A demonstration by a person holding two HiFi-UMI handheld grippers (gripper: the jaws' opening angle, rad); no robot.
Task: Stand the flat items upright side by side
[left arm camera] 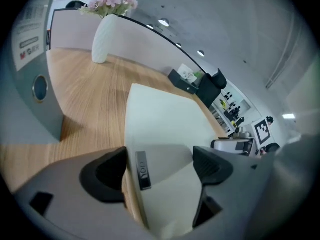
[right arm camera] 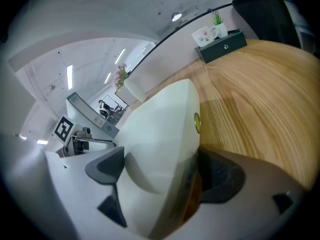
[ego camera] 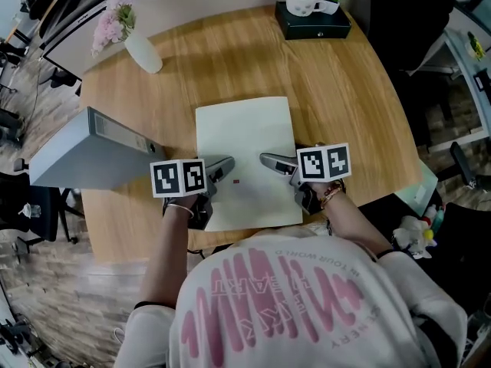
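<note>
A cream folder (ego camera: 245, 144) lies flat on the middle of the wooden table (ego camera: 345, 106). A grey binder (ego camera: 84, 156) stands on end at the table's left side, its spine (left arm camera: 30, 84) facing the folder. My left gripper (ego camera: 224, 167) is at the folder's near left edge. Its jaws are wide apart and straddle that labelled edge (left arm camera: 142, 171). My right gripper (ego camera: 268, 162) mirrors it at the near right edge, with the folder's edge (right arm camera: 192, 134) between its spread jaws. Neither pair of pads presses the folder.
A white vase of pink flowers (ego camera: 142, 52) stands at the far left. A dark box (ego camera: 311, 21) with a mug and a small plant sits at the far edge. Office chairs and clutter surround the table.
</note>
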